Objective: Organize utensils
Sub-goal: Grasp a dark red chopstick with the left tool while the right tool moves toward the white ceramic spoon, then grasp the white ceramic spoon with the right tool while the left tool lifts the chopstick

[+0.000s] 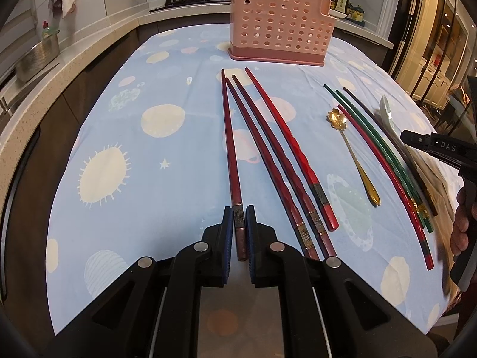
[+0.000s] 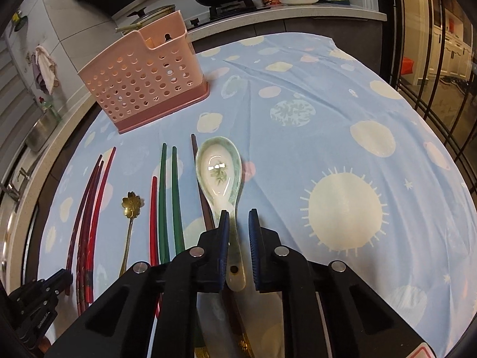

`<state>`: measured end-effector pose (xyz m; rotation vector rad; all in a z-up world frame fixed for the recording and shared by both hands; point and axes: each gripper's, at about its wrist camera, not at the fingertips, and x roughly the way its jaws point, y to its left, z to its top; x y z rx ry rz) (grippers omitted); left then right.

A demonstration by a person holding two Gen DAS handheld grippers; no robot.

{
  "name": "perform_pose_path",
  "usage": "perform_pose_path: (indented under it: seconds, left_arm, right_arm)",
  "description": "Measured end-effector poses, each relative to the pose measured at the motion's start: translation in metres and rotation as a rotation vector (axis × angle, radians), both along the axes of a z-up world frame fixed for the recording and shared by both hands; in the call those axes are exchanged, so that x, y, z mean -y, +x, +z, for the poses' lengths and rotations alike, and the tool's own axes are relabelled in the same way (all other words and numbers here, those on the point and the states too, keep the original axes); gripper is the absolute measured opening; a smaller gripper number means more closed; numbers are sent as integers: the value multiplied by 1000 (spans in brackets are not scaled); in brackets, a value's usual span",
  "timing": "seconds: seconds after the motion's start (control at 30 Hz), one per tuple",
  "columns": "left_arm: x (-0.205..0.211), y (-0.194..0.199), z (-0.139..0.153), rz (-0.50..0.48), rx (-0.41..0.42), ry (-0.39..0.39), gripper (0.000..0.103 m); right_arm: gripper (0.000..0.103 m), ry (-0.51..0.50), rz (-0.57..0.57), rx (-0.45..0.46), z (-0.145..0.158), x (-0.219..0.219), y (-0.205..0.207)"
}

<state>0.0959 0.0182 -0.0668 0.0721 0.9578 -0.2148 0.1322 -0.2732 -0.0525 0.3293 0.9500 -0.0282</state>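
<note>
At the near edge of the left wrist view, the left gripper (image 1: pixel 238 208) has its blue-padded jaws clamped on the banded handle end of a dark red chopstick (image 1: pixel 229 149), which lies on the blue planet-print tablecloth (image 1: pixel 134 149) and runs toward twelve o'clock. Just to its three o'clock side lie three more red chopsticks (image 1: pixel 280 155), fanned out and angling toward eleven o'clock, their tips near the first one's tip. Farther toward three o'clock rests a gold flower-bowl spoon (image 1: pixel 356 161), and past it a bundle of red, green and dark chopsticks (image 1: pixel 384 155). In the right wrist view, the right gripper (image 2: pixel 239 213) straddles the handle of a white-and-green ceramic soup spoon (image 2: pixel 219 173); its left pad touches the handle while a gap shows at the right pad, so the jaws look not fully pressed on it, and whether they grip it I cannot tell. The spoon's bowl faces up, pointing to twelve o'clock, its handle overlapping a dark chopstick (image 2: pixel 198 179). Beyond the utensils, toward twelve o'clock in the left view and eleven o'clock in the right, stands the pink perforated utensil holder (image 1: pixel 280 26) upright on the cloth, with a stove and pans on the counter behind it.
</note>
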Motion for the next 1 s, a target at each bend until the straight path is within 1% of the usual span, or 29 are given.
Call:
perform_pose_path:
  seconds: [0.2,0.3,0.4,0.47,0.57,0.77,0.93,1.0]
  left_arm:
    - [-1,1,0,-2,-4,-8,9]
    - [-2,1,0,-1,-5,-18,9]
    - [-5,1,-1,0,-10,-44,9]
    - [-8,1,0,0,-17,-68,9]
    - [-11,-1,0,-4,-27,-92,9]
    - [-14,-10,2,-12,-19,-104,8]
    - [-18,-4,-1,6,-24,-129,9]
    - [-18,-2,-1,8,-26,-149,17]
  right_arm:
    - [12,25,23,0,-3,-8,-2]
    - [13,13,36,-6,-7,-13,-6]
    - [12,-18,40,3,-7,-16,-8]
    - [9,-14,42,2,-7,-16,-10]
    - [8,-13,33,7,-4,-14,-17]
    - [7,-27,10,39,12,-10,-36]
    - [7,-31,1,45,19,-8,-48]
    - [7,-27,1,42,19,-8,-52]
